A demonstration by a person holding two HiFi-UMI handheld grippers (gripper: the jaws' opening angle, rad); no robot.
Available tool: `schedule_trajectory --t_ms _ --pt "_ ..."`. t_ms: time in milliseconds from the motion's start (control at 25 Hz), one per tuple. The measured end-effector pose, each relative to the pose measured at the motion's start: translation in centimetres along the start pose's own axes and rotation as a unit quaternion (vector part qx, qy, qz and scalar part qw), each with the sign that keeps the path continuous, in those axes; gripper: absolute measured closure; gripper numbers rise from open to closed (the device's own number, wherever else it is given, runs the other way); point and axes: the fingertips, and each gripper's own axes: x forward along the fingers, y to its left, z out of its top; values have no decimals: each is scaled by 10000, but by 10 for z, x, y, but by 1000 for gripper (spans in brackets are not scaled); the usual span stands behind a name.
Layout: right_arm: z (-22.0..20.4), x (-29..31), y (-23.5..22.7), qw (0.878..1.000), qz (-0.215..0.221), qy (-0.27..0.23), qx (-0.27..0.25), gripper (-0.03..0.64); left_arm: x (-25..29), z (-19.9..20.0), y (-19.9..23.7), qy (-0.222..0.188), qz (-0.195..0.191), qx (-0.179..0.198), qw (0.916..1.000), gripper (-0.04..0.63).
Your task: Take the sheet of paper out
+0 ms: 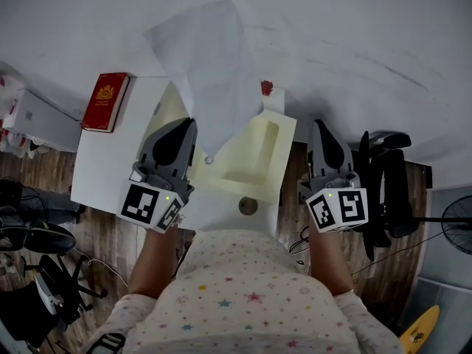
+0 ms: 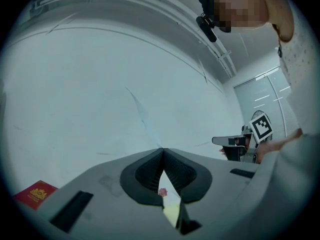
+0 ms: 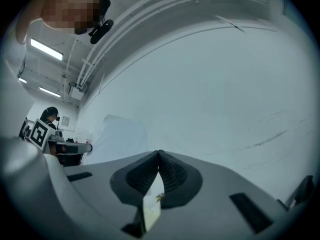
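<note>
A white sheet of paper [image 1: 204, 68] hangs in the air above the cream folder [image 1: 259, 153], which lies open on the white table [image 1: 103, 168]. My left gripper [image 1: 189, 126] is shut on the sheet's lower left edge. In the left gripper view the sheet [image 2: 142, 118] shows edge-on as a thin line running into the closed jaw tips of the left gripper [image 2: 163, 149]. My right gripper [image 1: 319, 127] hovers right of the folder, shut and holding nothing. In the right gripper view, that gripper [image 3: 159, 152] points at the wall and the sheet [image 3: 122, 133] shows at left.
A red book [image 1: 105, 102] lies at the table's far left corner. A small red object [image 1: 266, 88] sits at the folder's far edge, and a round piece [image 1: 248, 206] near its front. A black chair [image 1: 383, 175] and a fan [image 1: 451, 223] stand at right.
</note>
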Motion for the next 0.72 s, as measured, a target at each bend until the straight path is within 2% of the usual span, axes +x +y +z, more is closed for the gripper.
schedule_trajectory --t_ms 720 --pt "-10 7 -8 9999 -80 62 46 617 11 -9 4 45 -80 -55 9999 583"
